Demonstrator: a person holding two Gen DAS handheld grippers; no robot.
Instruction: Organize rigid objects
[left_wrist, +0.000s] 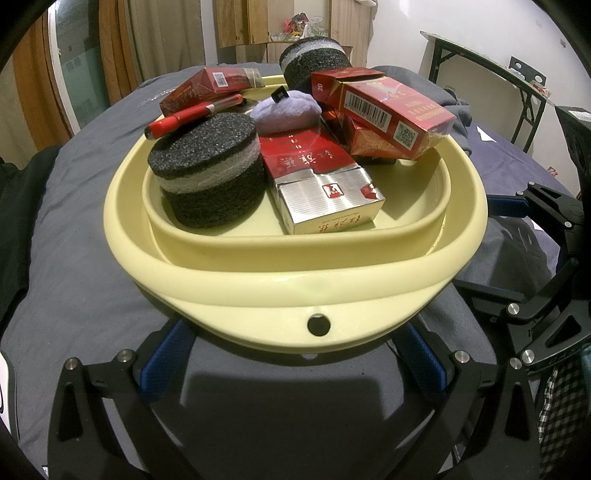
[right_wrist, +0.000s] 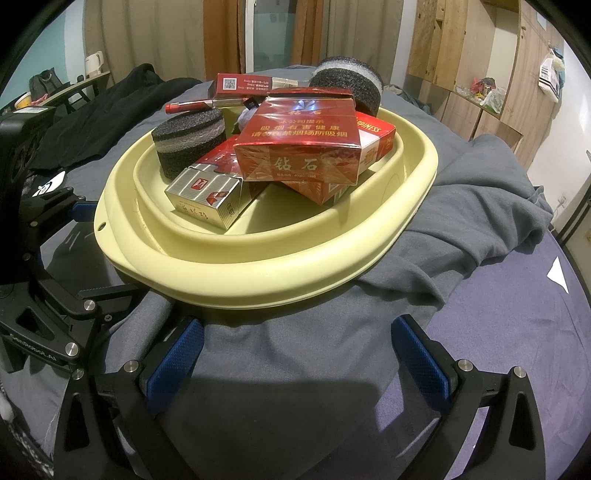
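Note:
A cream plastic basin (left_wrist: 295, 284) sits on a grey-covered bed and holds several red cigarette packs (left_wrist: 391, 110), a silver-ended pack (left_wrist: 328, 199), two black-and-grey foam discs (left_wrist: 210, 166), a red pen (left_wrist: 192, 114) and a lilac pad (left_wrist: 284, 110). My left gripper (left_wrist: 295, 365) is open, its blue pads just under the basin's near rim. In the right wrist view the basin (right_wrist: 258, 273) lies ahead with the same packs (right_wrist: 299, 147). My right gripper (right_wrist: 295, 358) is open and empty over the grey cloth, just short of the basin.
Grey clothing (right_wrist: 480, 206) is bunched to the right of the basin on the purple sheet. Black clothing (right_wrist: 110, 107) lies at the far left. A folding table (left_wrist: 491, 74) and wooden cabinets (right_wrist: 480, 74) stand by the walls. Each gripper shows beside the other.

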